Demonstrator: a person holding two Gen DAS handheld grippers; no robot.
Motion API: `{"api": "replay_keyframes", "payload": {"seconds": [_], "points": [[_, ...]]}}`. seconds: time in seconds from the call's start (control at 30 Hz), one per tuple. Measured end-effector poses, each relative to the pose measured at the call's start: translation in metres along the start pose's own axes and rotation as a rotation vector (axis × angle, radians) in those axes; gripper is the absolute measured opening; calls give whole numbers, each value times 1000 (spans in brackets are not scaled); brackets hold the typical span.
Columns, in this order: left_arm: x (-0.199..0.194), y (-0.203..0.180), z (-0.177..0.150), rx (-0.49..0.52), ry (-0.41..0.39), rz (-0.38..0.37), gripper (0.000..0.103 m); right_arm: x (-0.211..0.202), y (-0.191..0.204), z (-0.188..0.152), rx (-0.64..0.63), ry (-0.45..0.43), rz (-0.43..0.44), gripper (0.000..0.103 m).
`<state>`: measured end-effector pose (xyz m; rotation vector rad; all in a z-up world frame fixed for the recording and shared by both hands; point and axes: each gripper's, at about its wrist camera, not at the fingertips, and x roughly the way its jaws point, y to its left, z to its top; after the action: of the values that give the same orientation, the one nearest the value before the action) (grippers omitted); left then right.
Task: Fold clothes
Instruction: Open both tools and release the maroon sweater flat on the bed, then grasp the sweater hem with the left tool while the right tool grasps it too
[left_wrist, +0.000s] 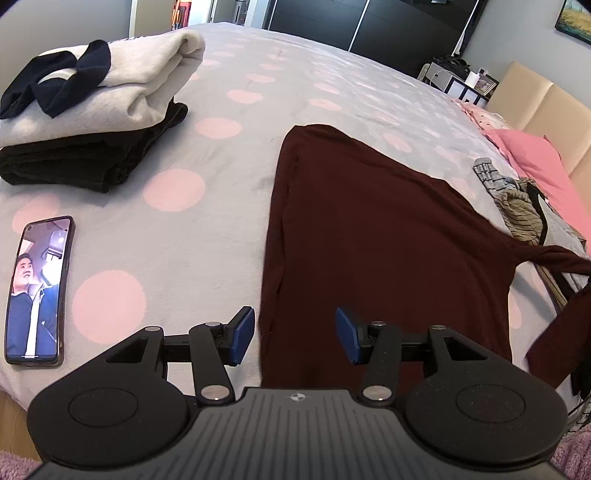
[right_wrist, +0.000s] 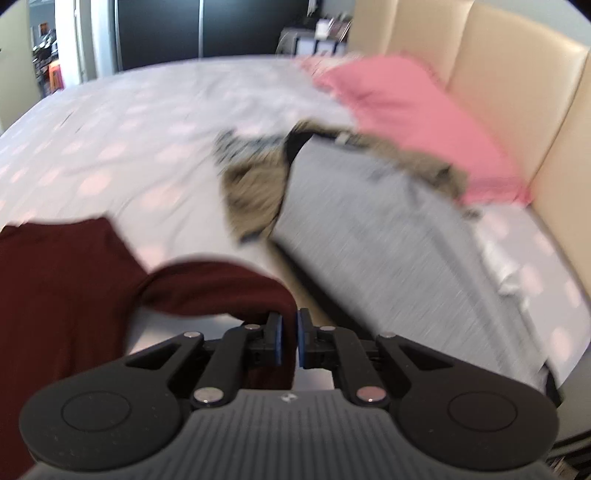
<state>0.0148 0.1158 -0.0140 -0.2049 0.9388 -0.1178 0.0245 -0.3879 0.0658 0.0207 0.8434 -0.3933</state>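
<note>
A dark maroon garment (left_wrist: 369, 240) lies spread flat on the dotted bedspread (left_wrist: 192, 229). My left gripper (left_wrist: 295, 336) hovers open over its near left edge; the cloth lies below the pads, not pinched. The garment's sleeve (left_wrist: 546, 258) is twisted and drawn off to the right. In the blurred right wrist view, my right gripper (right_wrist: 289, 339) is shut on that maroon sleeve (right_wrist: 221, 291), which arcs up from the garment's body (right_wrist: 62, 277) and hangs down between the fingers.
A folded stack sits far left: a white sweater (left_wrist: 122, 88) on black clothes (left_wrist: 92, 162). A phone (left_wrist: 37, 291) lies near the bed's edge. Unfolded clothes (right_wrist: 351, 221) are heaped by the pink pillow (right_wrist: 406, 118) and beige headboard (right_wrist: 498, 74).
</note>
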Motion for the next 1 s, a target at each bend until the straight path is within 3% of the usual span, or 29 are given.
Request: {"api": "replay_keyframes", "payload": {"seconds": [0.13, 0.2, 0.27, 0.47, 0.57, 0.67, 0.83, 1.0], "points": [[1, 5, -4, 5, 20, 5, 47, 20, -2, 0, -32, -1, -78, 12], [0, 8, -8, 11, 45, -4, 47, 31, -7, -6, -31, 37, -95, 30], [-3, 9, -13, 28, 72, -12, 47, 36, -5, -14, -16, 65, -96, 33], [-8, 7, -38, 70, 155, -53, 49, 17, 30, -39, -148, 2, 6, 41], [-7, -1, -50, 88, 191, -76, 51, 4, 59, -55, -194, -13, 103, 43], [-2, -11, -61, 110, 226, -49, 52, -9, 86, -73, -215, -5, 212, 43], [12, -19, -74, 104, 286, -4, 52, -18, 126, -104, -262, 89, 357, 51], [22, -24, -76, 109, 283, -2, 48, 0, 135, -123, -225, 225, 394, 52]]}}
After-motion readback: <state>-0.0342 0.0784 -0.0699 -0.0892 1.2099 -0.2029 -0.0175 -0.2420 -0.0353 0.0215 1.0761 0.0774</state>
